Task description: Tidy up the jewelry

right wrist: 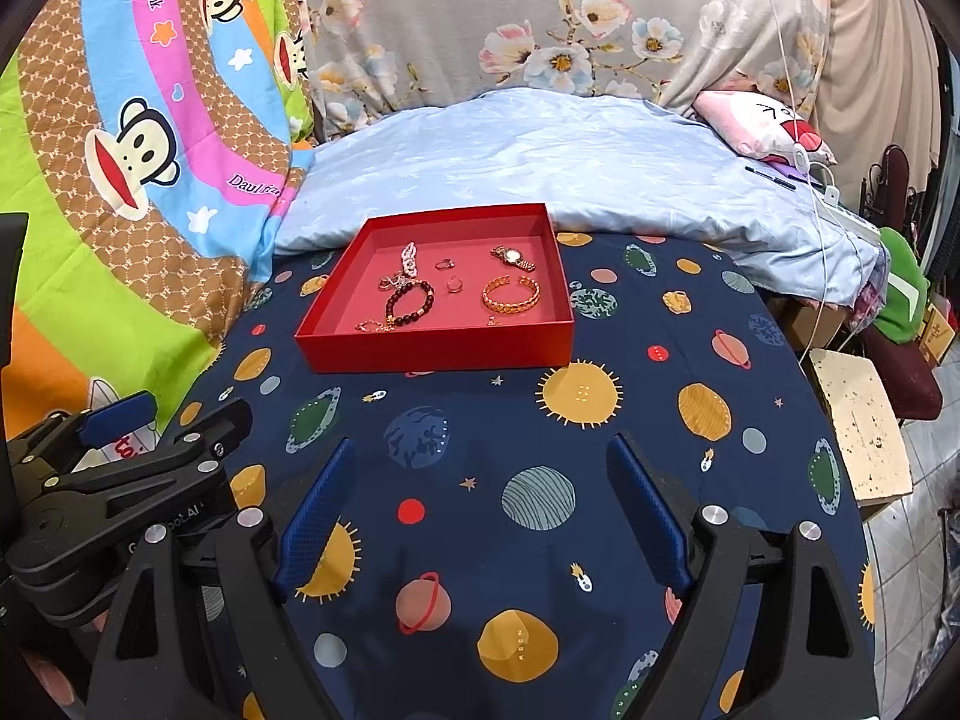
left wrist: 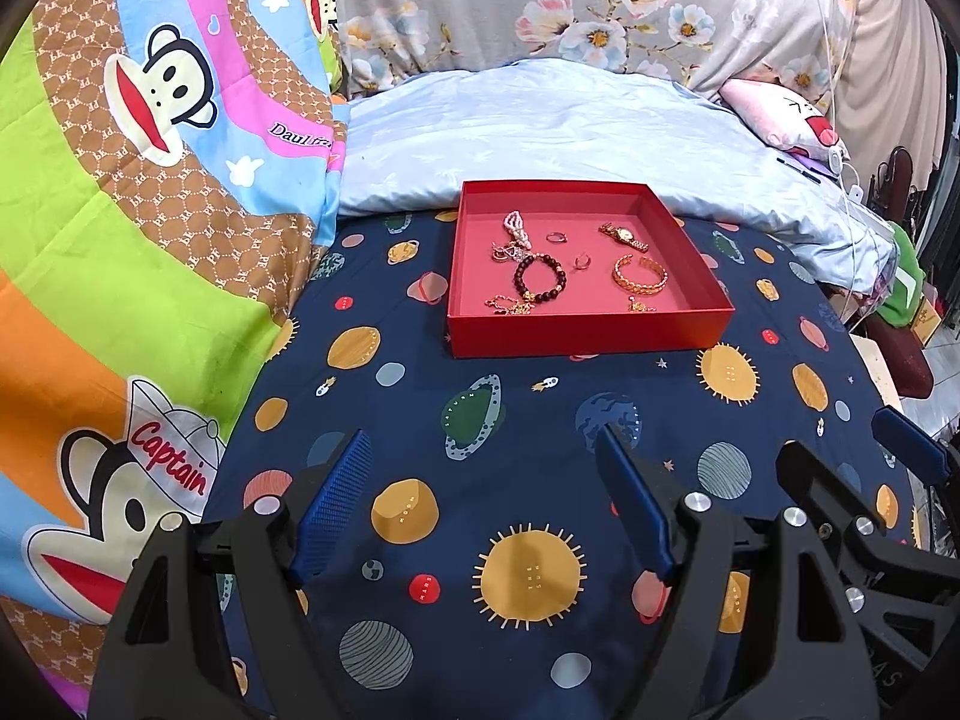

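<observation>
Jewelry sits in a shallow red box [left wrist: 591, 324] on the planet-print sheet [left wrist: 540, 420]: dark bead bracelet [left wrist: 540, 278], gold cuff [left wrist: 641, 273], gold watch [left wrist: 624, 236], pearl piece [left wrist: 517, 228], two small rings [left wrist: 556, 236]. Gold bits by the near wall are tangled, partly hidden, unclear. Left gripper [left wrist: 483, 504] and right gripper [right wrist: 480, 510] hover over the sheet, jaws wide apart, nothing held.

Left gripper [left wrist: 480, 504] and right gripper [right wrist: 480, 510] hover side by side, both angled downward, jaws spread wide, nothing between them.
</observation>
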`<state>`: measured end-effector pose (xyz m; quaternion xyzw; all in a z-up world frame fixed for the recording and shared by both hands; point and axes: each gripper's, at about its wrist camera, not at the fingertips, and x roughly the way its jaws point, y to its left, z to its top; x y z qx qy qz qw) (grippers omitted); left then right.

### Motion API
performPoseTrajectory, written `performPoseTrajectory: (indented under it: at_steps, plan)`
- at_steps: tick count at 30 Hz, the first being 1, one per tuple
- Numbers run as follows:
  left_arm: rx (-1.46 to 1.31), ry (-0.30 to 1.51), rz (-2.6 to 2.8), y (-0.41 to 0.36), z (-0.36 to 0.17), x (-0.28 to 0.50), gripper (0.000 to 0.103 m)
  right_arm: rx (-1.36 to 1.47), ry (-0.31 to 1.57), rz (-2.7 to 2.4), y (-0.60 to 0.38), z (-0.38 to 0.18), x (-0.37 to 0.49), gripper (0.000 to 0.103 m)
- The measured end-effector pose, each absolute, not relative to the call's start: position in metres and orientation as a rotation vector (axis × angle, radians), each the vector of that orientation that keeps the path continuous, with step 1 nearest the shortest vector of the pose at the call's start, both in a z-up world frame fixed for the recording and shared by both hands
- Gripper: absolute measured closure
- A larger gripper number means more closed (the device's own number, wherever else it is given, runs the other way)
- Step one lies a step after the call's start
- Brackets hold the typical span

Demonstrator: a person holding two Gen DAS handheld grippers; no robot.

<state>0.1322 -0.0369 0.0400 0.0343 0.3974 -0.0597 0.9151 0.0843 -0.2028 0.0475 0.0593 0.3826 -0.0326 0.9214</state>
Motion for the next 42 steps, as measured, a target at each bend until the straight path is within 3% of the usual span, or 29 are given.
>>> performPoseTrajectory:
  at_steps: [42]
  plan:
    - [0.096,0.808,-0.084,-0.036,0.0422,0.1329,0.023,0.121,0.783,-0.074,-0.2089,0.0486,0.0862,0.02]
